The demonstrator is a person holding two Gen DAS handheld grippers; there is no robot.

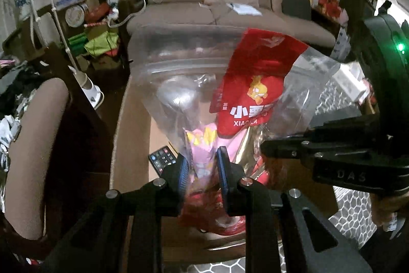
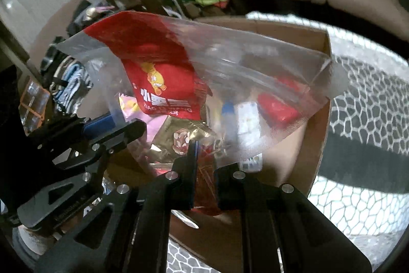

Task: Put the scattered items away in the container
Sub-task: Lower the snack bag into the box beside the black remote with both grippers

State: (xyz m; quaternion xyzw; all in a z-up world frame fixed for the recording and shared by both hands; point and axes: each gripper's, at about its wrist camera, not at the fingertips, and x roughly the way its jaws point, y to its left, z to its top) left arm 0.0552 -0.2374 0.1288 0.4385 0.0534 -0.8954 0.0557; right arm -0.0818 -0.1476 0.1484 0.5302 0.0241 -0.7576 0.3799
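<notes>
A clear zip bag (image 2: pixel 230 83) stuffed with snack packets hangs above an open cardboard box (image 2: pixel 317 134), pinched at its lower edge by both tools: the left gripper (image 1: pixel 202 173) clamps the plastic, the right gripper (image 2: pixel 204 165) is closed on it beside the left. A red packet (image 1: pixel 250 86) inside reads "XIAO"; the rest is unclear. Held by thin film alone, the bag could slip or spill outside the box, beside which a remote control (image 1: pixel 163 157) lies.

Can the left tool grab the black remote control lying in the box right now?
Probably not. The left tool is already shut on the clear plastic bag of snack packets, so it is busy, and the black remote control lies beneath, partly hidden behind that bag.
</notes>
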